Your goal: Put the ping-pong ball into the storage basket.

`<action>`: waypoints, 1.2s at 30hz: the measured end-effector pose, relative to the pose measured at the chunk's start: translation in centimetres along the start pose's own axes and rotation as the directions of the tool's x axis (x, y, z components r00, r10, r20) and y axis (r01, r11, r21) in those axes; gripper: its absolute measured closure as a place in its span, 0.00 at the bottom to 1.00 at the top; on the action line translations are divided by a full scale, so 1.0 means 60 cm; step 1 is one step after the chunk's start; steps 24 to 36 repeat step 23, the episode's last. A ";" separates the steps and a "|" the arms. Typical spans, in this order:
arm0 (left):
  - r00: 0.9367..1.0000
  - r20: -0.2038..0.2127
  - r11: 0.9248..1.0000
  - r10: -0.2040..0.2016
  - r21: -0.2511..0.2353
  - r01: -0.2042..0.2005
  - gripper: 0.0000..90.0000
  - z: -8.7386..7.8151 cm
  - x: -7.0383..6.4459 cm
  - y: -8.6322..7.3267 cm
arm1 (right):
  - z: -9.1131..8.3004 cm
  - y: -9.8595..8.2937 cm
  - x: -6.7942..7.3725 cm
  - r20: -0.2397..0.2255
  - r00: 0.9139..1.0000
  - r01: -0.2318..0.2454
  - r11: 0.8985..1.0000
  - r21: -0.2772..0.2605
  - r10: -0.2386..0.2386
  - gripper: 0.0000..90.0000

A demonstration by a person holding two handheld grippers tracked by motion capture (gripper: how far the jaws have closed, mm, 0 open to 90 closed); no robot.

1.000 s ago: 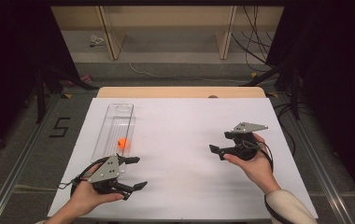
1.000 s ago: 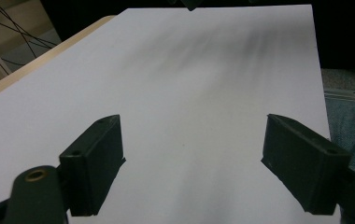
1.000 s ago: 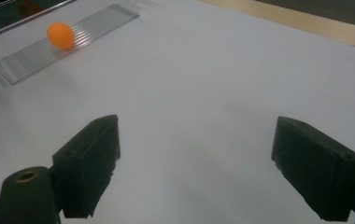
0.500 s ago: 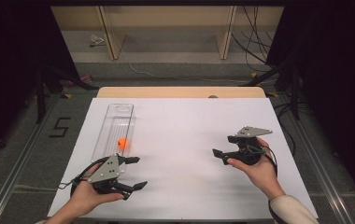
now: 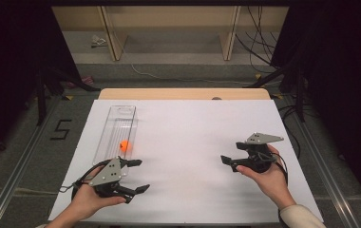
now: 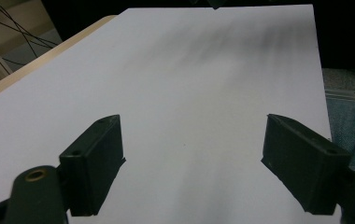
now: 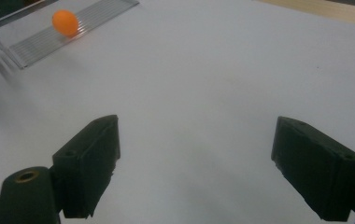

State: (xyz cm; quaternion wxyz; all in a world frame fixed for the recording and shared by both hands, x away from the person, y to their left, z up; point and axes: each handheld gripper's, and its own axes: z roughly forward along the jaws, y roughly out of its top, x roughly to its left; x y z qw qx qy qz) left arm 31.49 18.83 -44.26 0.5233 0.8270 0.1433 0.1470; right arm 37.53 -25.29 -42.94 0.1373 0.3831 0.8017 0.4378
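Observation:
A small orange ball (image 5: 125, 145) lies in a long clear ribbed tray (image 5: 116, 124) on the left part of the white table (image 5: 193, 128). My left gripper (image 5: 143, 175) is held just nearside of the tray's near end, open, its jaws pointing right with nothing between them. In the left gripper view the left gripper (image 6: 192, 158) has bare white tabletop between its jaws. My right gripper (image 5: 231, 153) is at the right of the table, open and empty, pointing left. In the right gripper view, the right gripper (image 7: 194, 163) faces the ball (image 7: 65, 22) and the tray (image 7: 98, 13) far off at the upper left.
A wooden strip (image 5: 183, 93) borders the table's far edge. Beyond it stand wooden frame legs (image 5: 109, 33) with cables (image 5: 259, 42) on the floor. A "5" mark (image 5: 61, 129) is on the floor at the left. Metal rails run along both sides.
My right gripper has drawn back toward the person and a little to the right. The left gripper, the ball and the tray have stayed put.

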 end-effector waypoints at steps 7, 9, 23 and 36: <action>1.000 0.000 1.000 0.000 0.000 0.000 0.22 0.000 0.000 0.000 | -0.004 -0.008 0.000 -0.002 1.000 -0.006 1.000 0.006 0.006 0.18; 1.000 0.001 1.000 0.000 0.000 0.000 0.22 0.000 0.000 0.000 | -0.003 -0.010 0.000 -0.001 1.000 -0.005 1.000 0.009 0.005 0.18; 1.000 0.007 1.000 0.000 -0.004 0.000 0.22 0.001 0.000 0.001 | -0.004 -0.012 -0.005 -0.006 1.000 -0.011 1.000 -0.010 0.011 0.18; 1.000 0.007 1.000 0.000 -0.004 0.000 0.22 0.001 0.000 0.001 | -0.004 -0.012 -0.005 -0.006 1.000 -0.011 1.000 -0.010 0.011 0.18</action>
